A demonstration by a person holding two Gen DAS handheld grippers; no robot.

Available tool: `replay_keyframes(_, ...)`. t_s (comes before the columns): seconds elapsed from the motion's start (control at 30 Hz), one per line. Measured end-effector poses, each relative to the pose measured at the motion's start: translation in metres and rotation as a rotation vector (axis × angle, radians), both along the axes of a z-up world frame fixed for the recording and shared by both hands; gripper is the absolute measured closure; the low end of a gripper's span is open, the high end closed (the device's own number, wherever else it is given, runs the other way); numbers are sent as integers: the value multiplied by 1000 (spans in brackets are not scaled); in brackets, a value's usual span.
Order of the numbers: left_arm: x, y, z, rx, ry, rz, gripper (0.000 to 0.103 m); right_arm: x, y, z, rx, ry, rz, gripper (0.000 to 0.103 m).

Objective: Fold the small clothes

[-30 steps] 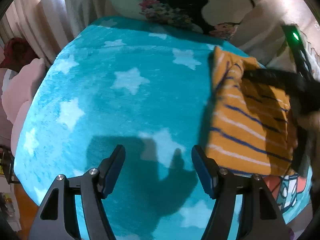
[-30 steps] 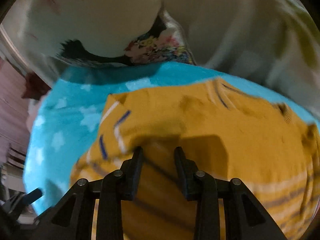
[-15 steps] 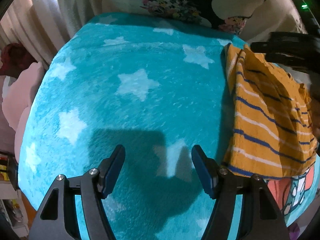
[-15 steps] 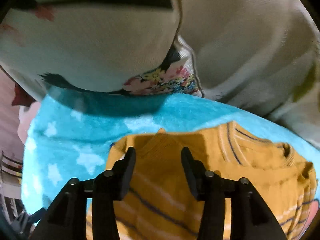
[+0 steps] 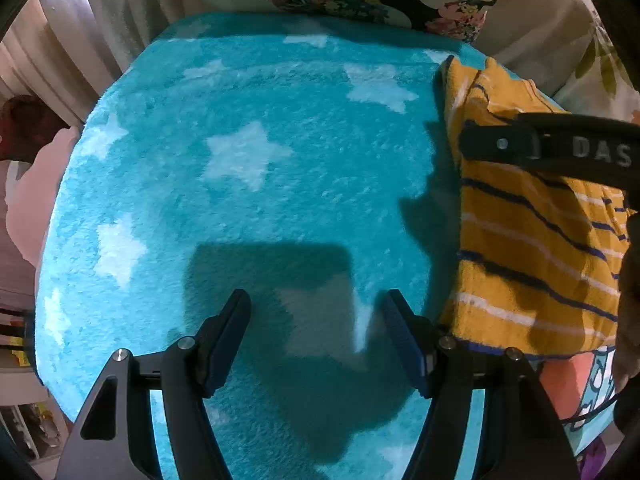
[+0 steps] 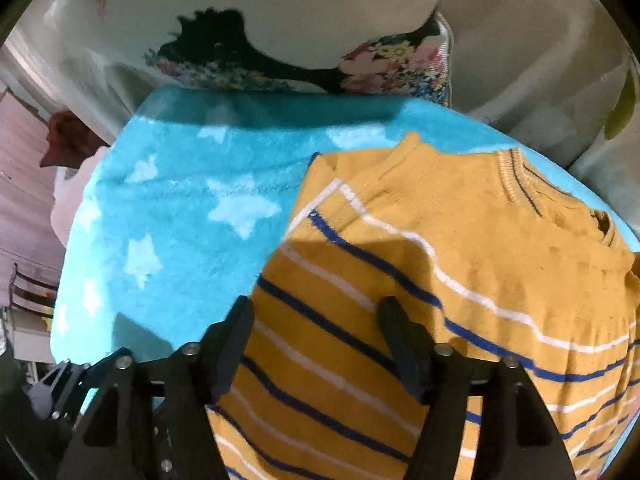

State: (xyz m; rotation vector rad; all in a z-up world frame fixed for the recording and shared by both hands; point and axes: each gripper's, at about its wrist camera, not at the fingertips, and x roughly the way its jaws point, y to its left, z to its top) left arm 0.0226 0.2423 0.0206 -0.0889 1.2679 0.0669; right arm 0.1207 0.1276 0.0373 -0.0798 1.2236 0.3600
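A home bedroom, seen across a bed.

A fluffy turquoise star-patterned blanket [image 5: 248, 184] covers the surface, a floral-printed pillow [image 6: 280, 28] lies at its far end, and pale curtains [image 5: 52, 60] hang alongside.

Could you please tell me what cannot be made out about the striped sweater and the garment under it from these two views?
- Striped sweater: its lower hem is cut off by the right wrist view's bottom edge; in the left wrist view the right gripper's arm crosses it.
- Garment with a coral print: only a corner shows, under the sweater and cut off by the frame edge.
- Sleeves: folded; their lie is unclear.
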Motion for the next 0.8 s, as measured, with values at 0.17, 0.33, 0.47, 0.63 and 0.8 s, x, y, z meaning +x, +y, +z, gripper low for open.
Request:
replay_keyframes(0.17,-1,3,-2,-8,5,13,35,2,16,-9,-94,-9,7,21)
replay_keyframes(0.33,-7,8,-2,-22,10,30,35,-4,37,-21,-233,-57,70,17)
replay_keyframes(0.47,-8,13,-2,-28,8,34,34,-7,47,-26,-286,-81,85,17)
replay_keyframes(0.63,-7,22,-4,-40,7,32,34,-7,47,-22,-334,-112,84,50)
replay_keyframes(0.8,-7,24,-3,-69,1,23,34,-8,30,-15,-287,-108,68,72)
